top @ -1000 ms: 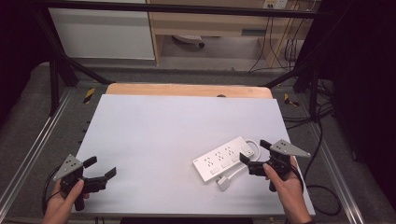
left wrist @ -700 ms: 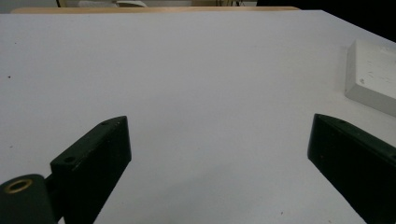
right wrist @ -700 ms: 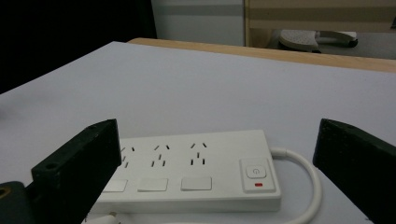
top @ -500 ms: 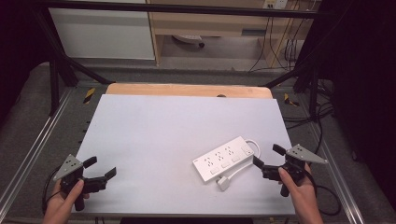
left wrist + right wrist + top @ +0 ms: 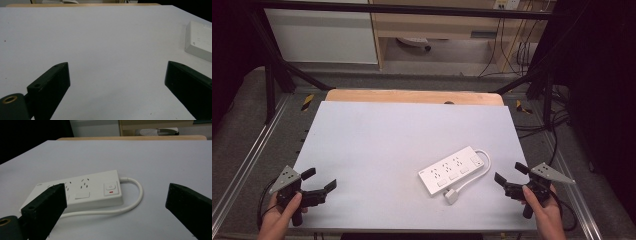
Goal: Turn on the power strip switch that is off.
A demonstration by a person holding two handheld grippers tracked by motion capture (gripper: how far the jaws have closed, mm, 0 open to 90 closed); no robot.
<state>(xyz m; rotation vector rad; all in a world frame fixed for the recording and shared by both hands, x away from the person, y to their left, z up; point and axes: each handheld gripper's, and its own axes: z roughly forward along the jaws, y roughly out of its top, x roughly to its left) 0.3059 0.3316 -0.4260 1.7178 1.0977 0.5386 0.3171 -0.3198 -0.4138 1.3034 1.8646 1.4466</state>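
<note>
A white power strip (image 5: 453, 169) lies flat on the white table (image 5: 387, 140), right of centre. Its short white cord (image 5: 479, 172) loops round the right end and ends in a white plug (image 5: 451, 195) just in front of it. In the right gripper view the power strip (image 5: 82, 191) shows several sockets and a switch with a red mark. My right gripper (image 5: 508, 174) is held open at the table's right front edge, a short way right of the strip, with nothing in it. At the left front corner my left gripper (image 5: 319, 179) is open and holds nothing. One corner of the power strip (image 5: 198, 40) appears in the left gripper view.
A wooden board (image 5: 412, 96) borders the table's far edge. Metal frame rails (image 5: 247, 150) run along both sides. Black cables (image 5: 517, 50) hang at the back right, beyond the table.
My right gripper has drawn back to the right and toward the front edge, away from the power strip. The left gripper has stayed put.
</note>
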